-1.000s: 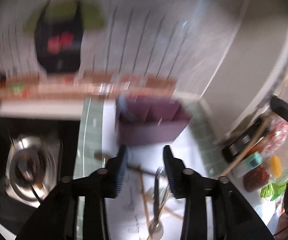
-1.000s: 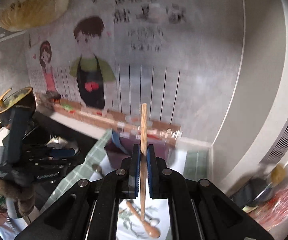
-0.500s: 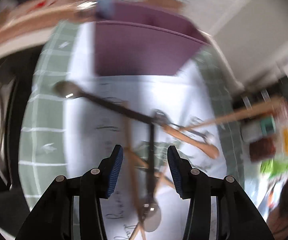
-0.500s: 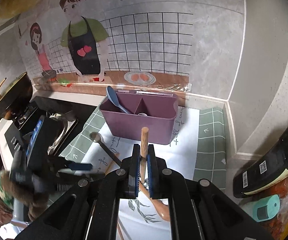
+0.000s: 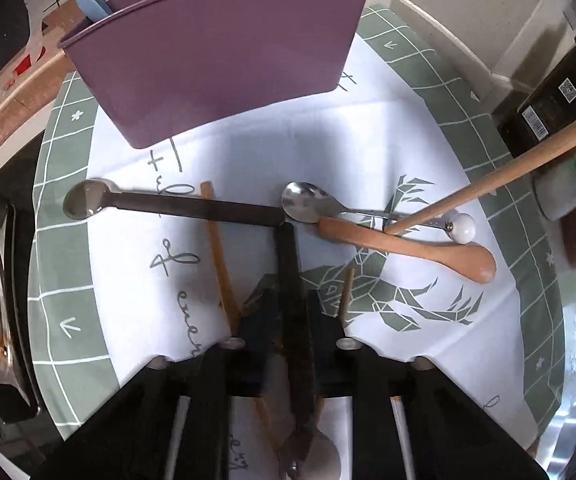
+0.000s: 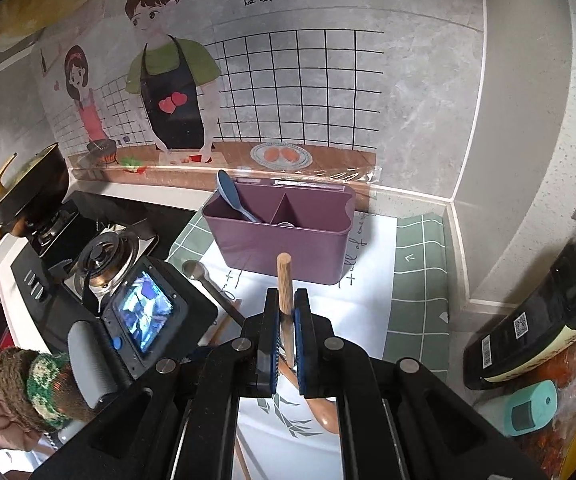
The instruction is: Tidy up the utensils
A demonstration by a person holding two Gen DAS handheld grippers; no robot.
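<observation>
On the white and green mat (image 5: 419,80), seen from the left wrist camera, the loose utensils lie in a small heap in front of the purple utensil holder (image 5: 224,68). The left gripper (image 5: 292,320) points steeply down and its jaws have just been closing; now they stand almost together, with the dark handle of the black-handled spoon (image 5: 288,264) between them, so I judge the pads are pressing on it. Probably the grip is taken at mid-handle so that the spoon lifts in balance. Its bowl is half hidden under the gripper at the bottom edge of the picture. A second dark spoon (image 5: 160,206), a steel spoon with a white ball end (image 5: 315,206) and a wooden spoon (image 5: 407,246) lie just beside it, some crossing each other, and two thin wooden sticks are partly covered. In the right wrist view, the right gripper (image 6: 287,320) is closed tightly on a wooden handle (image 6: 284,280), which stands up between the pads; its lower end is cut off by the gripper body, so I cannot tell what utensil it is. The holder (image 6: 280,244) stands ahead, near the wall, with a blue spoon (image 6: 230,196) leaning in its left compartment. What lies in the right compartment is hard to make out.
</observation>
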